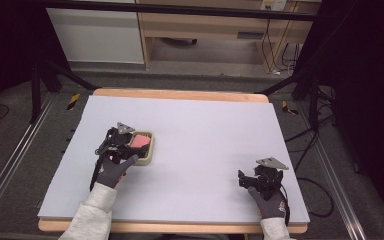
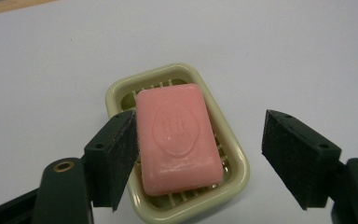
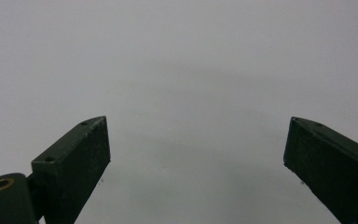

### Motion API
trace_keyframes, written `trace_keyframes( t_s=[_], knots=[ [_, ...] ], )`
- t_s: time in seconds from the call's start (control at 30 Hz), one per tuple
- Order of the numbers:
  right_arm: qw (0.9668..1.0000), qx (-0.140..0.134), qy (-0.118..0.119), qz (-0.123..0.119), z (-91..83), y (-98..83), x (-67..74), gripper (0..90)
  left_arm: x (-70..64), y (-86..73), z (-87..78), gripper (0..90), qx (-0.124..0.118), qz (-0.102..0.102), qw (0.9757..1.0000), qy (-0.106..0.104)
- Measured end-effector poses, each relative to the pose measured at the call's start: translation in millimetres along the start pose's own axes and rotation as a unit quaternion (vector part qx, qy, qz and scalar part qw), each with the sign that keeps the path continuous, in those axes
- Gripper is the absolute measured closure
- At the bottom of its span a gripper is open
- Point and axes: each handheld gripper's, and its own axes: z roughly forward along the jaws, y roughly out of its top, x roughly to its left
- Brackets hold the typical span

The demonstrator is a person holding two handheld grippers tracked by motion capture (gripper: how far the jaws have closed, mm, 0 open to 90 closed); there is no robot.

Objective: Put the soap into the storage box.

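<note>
Pink soap (image 2: 177, 137) lying in dish (image 2: 235, 158); left gripper (image 2: 198, 158) jaws apart.

A fixed camera looked forward and down from above the person's side, taking in the whole desk (image 1: 205, 130). The left tool's (image 2: 200, 154) camera peered closely along its jaws at the soap dish (image 2: 121, 91), also seen from above; the right tool's (image 3: 196, 154) camera faced bare desk.
</note>
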Motion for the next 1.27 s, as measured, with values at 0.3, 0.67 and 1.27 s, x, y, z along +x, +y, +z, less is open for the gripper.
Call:
trace_keyframes(
  t_s=[0.3, 0.67, 1.27],
  knots=[
    [0.9999, -0.005, -0.007, 0.009, -1.9, 0.0, -1.3, 6.8, 8.2, -20.0, -15.9, 23.8, -0.035, -0.002, 0.9994, -0.008],
    [0.9996, -0.012, -0.019, 0.020, -5.1, -0.3, -5.9, 6.1, 17.6, -52.8, -32.7, 21.7, -0.064, -0.009, 0.9979, -0.004],
    [0.9990, -0.008, -0.033, 0.029, -5.2, -1.8, -15.1, 5.6, 38.1, -84.9, -40.7, 21.2, -0.069, -0.037, 0.9968, 0.014]
  ],
)
